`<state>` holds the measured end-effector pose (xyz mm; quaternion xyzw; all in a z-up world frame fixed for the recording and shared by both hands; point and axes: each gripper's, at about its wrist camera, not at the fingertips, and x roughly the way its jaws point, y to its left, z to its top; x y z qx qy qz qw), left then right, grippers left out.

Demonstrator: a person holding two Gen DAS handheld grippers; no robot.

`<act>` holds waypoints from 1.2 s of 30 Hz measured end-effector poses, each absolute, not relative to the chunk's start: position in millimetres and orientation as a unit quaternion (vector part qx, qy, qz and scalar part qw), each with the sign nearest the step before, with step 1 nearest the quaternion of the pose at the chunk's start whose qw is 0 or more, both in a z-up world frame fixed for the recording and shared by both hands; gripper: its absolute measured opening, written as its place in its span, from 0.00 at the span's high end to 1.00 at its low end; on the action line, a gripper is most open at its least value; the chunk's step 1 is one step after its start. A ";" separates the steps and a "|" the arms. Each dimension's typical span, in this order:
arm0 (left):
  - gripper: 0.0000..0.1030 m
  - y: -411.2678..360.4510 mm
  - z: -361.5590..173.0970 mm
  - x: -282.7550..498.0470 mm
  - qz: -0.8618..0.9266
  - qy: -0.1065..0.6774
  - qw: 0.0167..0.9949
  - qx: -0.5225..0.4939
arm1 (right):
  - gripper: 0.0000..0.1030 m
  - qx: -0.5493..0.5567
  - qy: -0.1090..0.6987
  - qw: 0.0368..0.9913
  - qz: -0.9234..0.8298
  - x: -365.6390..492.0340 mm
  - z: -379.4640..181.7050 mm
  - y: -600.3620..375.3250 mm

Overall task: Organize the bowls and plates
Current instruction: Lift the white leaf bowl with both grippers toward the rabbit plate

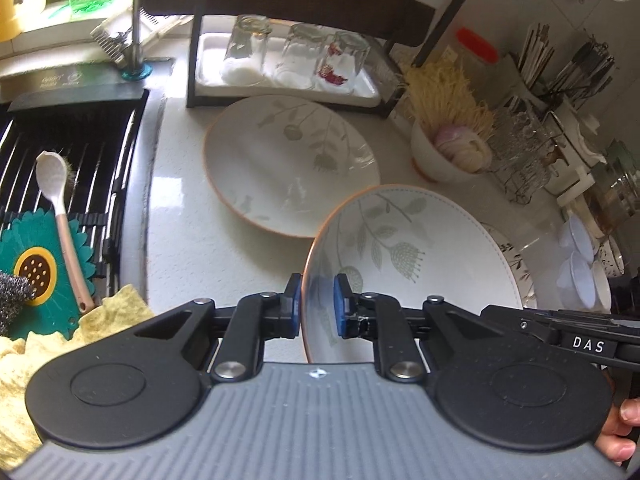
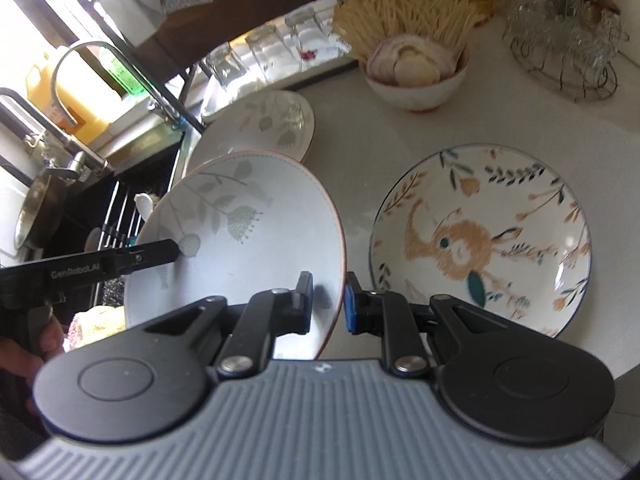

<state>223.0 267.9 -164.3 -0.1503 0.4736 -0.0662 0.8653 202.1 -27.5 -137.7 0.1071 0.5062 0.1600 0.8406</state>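
Note:
A white plate with a grey leaf pattern and orange rim (image 1: 420,264) (image 2: 248,232) hangs tilted above the counter, held from both sides. My left gripper (image 1: 318,304) is shut on its near left rim, blue pads on either face. My right gripper (image 2: 330,304) is shut on the opposite rim. A matching leaf plate (image 1: 292,164) (image 2: 260,124) lies flat on the white counter behind it. A plate with a rabbit and flower pattern (image 2: 480,240) lies on the counter to the right, partly hidden under the held plate in the left wrist view.
A bowl of onion slices (image 2: 416,80) stands at the back beside straw-like sticks. A tray of upturned glasses (image 1: 288,64) sits behind the plates. The sink with a black rack (image 1: 72,160) and a spoon (image 1: 56,184) is at the left. Small white bowls (image 1: 580,268) stand far right.

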 end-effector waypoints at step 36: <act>0.84 123.6 -153.5 282.7 -0.126 0.499 0.852 -0.093 | 0.82 0.184 0.458 0.864 0.100 197.0 -146.0 -164.9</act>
